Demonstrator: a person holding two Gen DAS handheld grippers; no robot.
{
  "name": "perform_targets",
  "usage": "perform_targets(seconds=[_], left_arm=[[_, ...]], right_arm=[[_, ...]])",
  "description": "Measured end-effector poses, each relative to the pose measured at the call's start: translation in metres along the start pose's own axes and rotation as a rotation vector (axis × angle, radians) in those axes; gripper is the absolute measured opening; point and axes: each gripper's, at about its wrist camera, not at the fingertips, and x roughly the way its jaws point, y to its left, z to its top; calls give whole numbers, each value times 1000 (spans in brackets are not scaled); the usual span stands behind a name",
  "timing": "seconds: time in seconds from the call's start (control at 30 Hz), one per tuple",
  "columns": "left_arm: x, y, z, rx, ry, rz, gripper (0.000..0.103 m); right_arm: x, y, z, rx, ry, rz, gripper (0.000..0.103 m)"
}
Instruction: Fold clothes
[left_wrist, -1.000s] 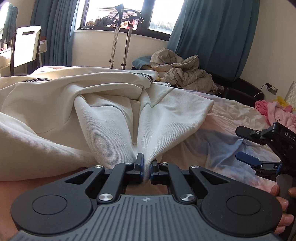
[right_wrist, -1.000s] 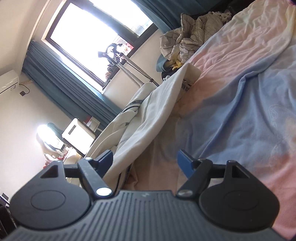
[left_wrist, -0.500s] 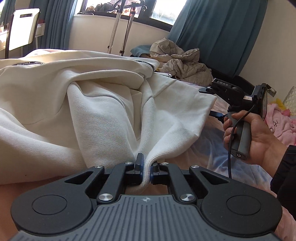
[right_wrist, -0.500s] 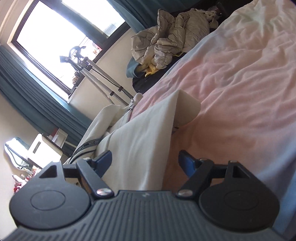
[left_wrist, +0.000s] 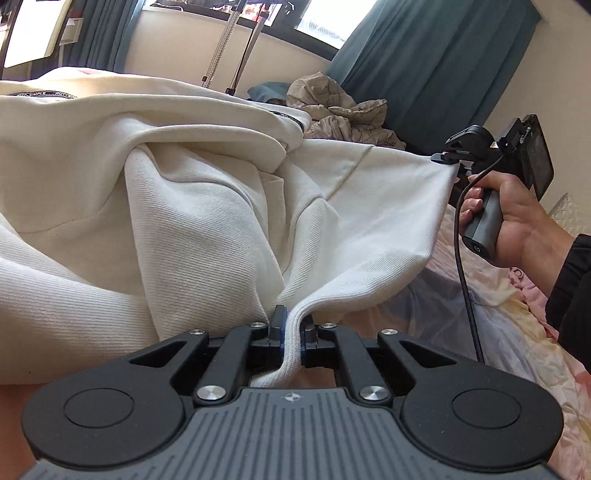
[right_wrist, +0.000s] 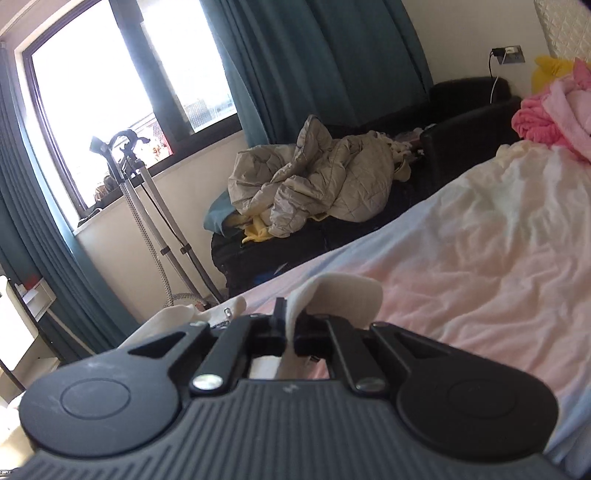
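A cream ribbed sweatshirt (left_wrist: 192, 206) lies bunched across the bed. My left gripper (left_wrist: 293, 326) is shut on its near hem, which runs between the pads. In the left wrist view a hand holds my right gripper (left_wrist: 448, 158) at the garment's far right corner, lifting that edge taut. In the right wrist view my right gripper (right_wrist: 291, 325) is shut on that cream corner (right_wrist: 343, 295), which folds over past the pads above the bed.
The bed sheet (right_wrist: 461, 266) is pink, blue and yellow. A crumpled beige quilt (right_wrist: 306, 181) lies on a dark sofa beyond the bed. Pink clothes (right_wrist: 554, 110) sit at the far right. A garment-steamer stand (right_wrist: 147, 199) is by the window.
My right gripper swung from beside the bed up to the sweatshirt's far corner and shut on it, lifting that edge. My left gripper stayed shut on the hem and sank slightly.
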Motion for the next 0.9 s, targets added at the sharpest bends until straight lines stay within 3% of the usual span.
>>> perform_targets(seconds=[0.2, 0.3, 0.47, 0.53, 0.57, 0.6, 0.67, 0.8, 0.9], left_arm=[[-26, -4, 8, -29, -64, -64, 10], [-37, -5, 6, -38, -55, -56, 14], [-72, 3, -1, -74, -34, -35, 31], [-92, 11, 0, -103, -39, -14, 42], [-104, 16, 1, -120, -51, 3, 54], [-116, 22, 2, -145, -61, 22, 61], [-140, 40, 8, -239, -75, 52, 62], [-181, 73, 14, -376, -104, 83, 76], [-195, 99, 11, -457, -108, 136, 77]], right_arm=[[-95, -26, 52, -37, -110, -18, 3], [-132, -49, 48, -24, -90, -63, 3], [-185, -91, 21, 16, -24, -147, 3], [-200, -106, 8, 45, 13, -187, 3], [-207, -113, 1, 60, 31, -207, 3], [-210, -116, -1, 53, 63, -239, 3], [-214, -122, -7, 36, 130, -304, 3], [-223, -134, -1, 148, 174, -304, 3], [-227, -138, 5, 191, 167, -300, 3]])
